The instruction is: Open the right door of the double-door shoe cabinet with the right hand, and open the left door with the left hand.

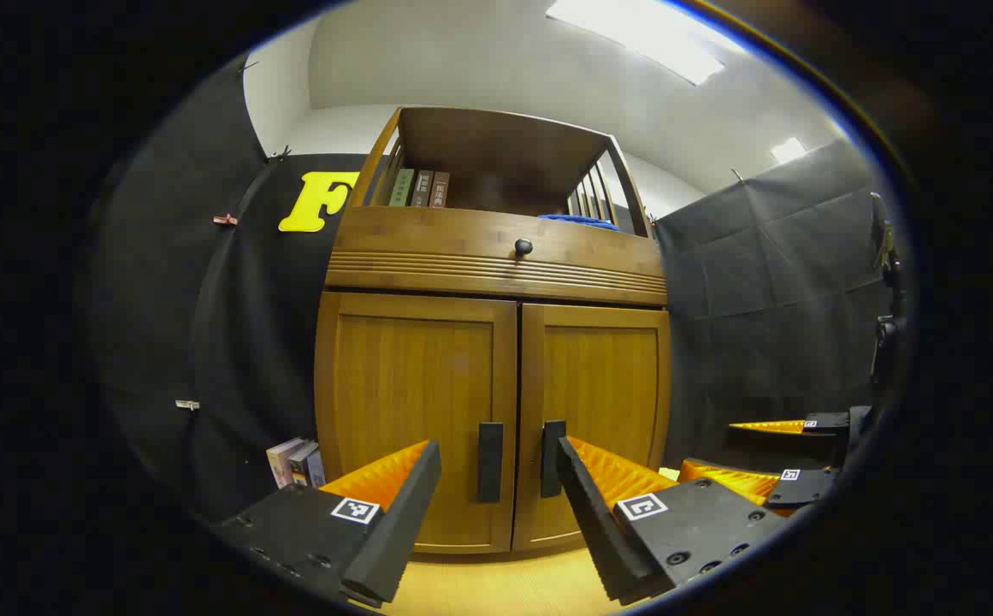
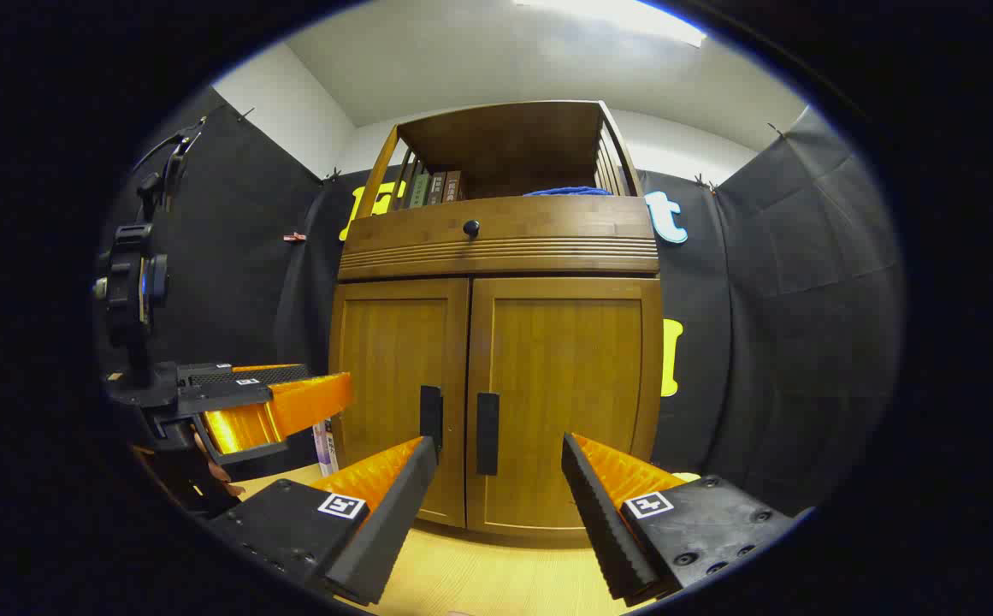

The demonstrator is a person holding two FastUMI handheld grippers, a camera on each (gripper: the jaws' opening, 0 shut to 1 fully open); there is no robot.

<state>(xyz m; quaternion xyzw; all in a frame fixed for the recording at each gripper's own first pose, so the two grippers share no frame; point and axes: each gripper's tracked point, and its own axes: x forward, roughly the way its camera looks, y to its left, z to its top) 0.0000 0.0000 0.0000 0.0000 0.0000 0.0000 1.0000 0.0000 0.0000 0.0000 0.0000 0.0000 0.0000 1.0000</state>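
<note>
A wooden shoe cabinet stands ahead with both doors closed. Its left door and right door each carry a dark vertical handle near the centre seam: the left handle and the right handle. My left gripper is open, its fingers framing the two handles a short way off. In the right gripper view the right door and its handle sit ahead of my open right gripper. The left gripper shows there at the left.
A drawer with a round knob tops the doors. The shelf above holds books and a blue cloth. More books stand on the floor left of the cabinet. A pale wooden floor lies below.
</note>
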